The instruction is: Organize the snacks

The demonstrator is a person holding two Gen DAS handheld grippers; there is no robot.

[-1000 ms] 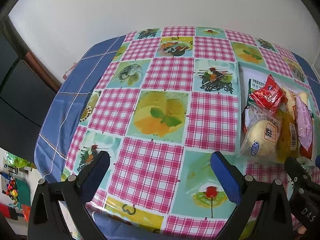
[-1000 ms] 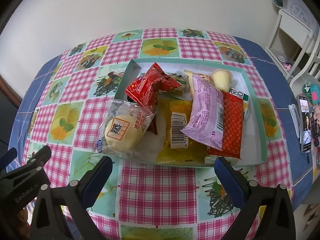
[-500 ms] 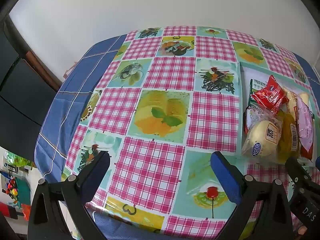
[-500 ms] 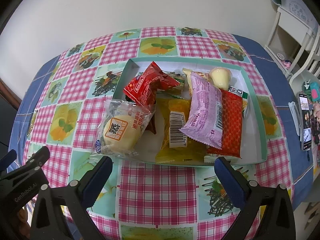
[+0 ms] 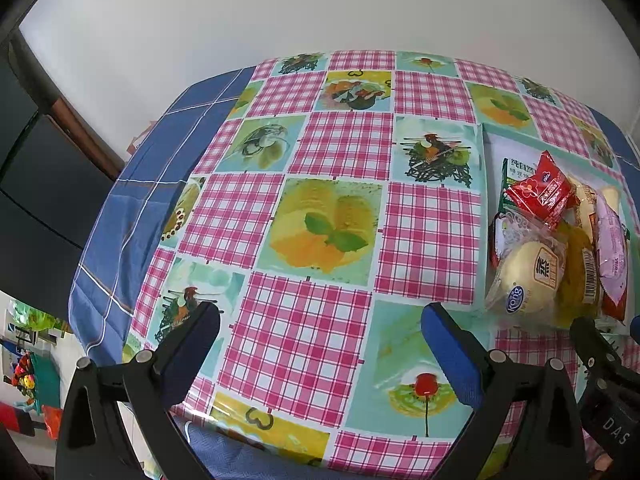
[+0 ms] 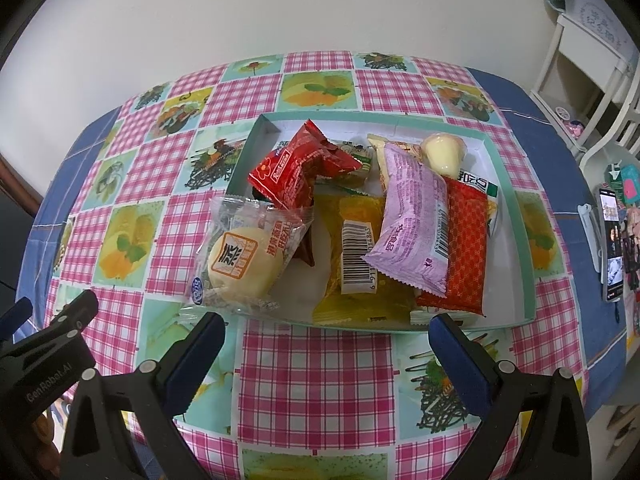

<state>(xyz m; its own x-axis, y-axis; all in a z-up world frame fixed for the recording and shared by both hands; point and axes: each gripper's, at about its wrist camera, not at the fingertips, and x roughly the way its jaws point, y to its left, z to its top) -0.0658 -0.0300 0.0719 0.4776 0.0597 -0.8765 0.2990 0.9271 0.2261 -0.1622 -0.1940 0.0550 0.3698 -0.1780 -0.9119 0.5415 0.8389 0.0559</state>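
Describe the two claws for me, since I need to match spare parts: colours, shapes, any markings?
Both look alike: the left claw and the right claw each have a black plastic frame with triangular cut-outs and silver rivets, carrying two slanted fingers faced with blue pads. Seen from the right camera, the left one's black side reads "GenRobot.AI"; seen from the left camera, the right one's reads "DAS". No cables or sleeves show.

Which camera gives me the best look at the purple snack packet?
The right wrist view: the purple snack packet lies near centre frame, whole face visible, atop the tray pile. The left wrist view shows it only as a compressed sliver at the right edge.
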